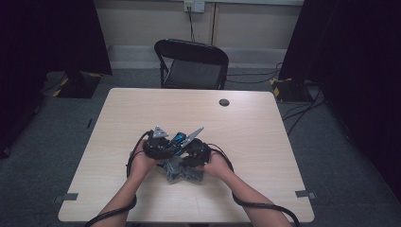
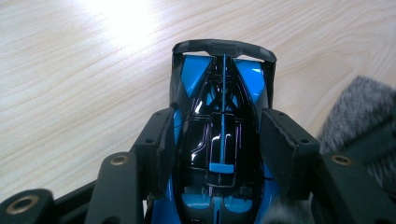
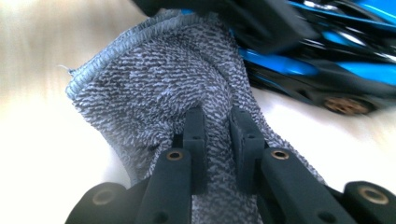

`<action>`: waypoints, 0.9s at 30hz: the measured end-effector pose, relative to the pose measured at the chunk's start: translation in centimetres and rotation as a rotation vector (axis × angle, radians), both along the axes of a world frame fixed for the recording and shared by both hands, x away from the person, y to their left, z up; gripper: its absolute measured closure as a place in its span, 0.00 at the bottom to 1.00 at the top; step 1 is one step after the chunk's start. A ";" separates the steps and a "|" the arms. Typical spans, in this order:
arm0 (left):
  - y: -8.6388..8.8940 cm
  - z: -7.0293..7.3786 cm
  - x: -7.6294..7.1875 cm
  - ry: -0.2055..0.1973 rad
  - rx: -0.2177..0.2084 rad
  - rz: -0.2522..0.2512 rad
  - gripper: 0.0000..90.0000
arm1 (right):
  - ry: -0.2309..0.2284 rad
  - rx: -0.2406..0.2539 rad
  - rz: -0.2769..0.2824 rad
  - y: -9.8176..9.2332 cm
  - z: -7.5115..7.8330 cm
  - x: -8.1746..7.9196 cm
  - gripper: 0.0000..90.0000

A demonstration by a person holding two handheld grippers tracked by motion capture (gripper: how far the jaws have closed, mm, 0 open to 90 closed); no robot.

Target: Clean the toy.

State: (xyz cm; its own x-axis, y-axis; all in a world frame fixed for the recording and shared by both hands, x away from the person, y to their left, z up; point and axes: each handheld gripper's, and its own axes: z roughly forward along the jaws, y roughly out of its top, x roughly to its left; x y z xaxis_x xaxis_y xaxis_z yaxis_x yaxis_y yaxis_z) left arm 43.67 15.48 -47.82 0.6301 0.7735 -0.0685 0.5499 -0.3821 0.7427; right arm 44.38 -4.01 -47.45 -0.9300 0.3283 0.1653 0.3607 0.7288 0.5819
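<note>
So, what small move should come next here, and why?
Probably a short wipe: slide the grey cloth along the side of the blue and black toy car. The right gripper is shut on a fold of the cloth, right beside the car, while the left gripper clamps the car's body steady over the table.

Car nose cut off by the bottom edge between the left gripper jaws; sides hidden behind the pads. Right gripper view: car blurred past the cloth, far end cut off at right edge.
</note>
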 end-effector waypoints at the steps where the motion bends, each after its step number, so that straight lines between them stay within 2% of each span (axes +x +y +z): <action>1: 0.0 0.0 0.0 0.002 -0.001 0.001 0.51 | 0.004 -0.003 -0.010 -0.3 0.0 0.1 0.88; 7: 0.0 0.0 0.0 0.003 0.003 0.002 0.51 | 0.010 0.016 -0.051 -1.5 -0.1 0.6 0.88; 17: -0.1 0.0 0.0 0.003 0.004 0.002 0.52 | 0.003 -0.005 -0.063 -1.9 0.0 1.4 0.88; 27: 0.0 0.0 0.0 0.003 0.004 0.002 0.51 | -0.003 -0.027 -0.107 -2.7 0.2 2.3 0.88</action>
State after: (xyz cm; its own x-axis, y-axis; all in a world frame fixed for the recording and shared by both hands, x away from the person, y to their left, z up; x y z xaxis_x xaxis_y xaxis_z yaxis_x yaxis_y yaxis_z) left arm 43.66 15.43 -47.77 0.6281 0.7752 -0.0671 0.5530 -0.3841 0.7394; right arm 46.71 -6.73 -47.26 -0.8897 0.4305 0.1519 0.4358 0.7017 0.5637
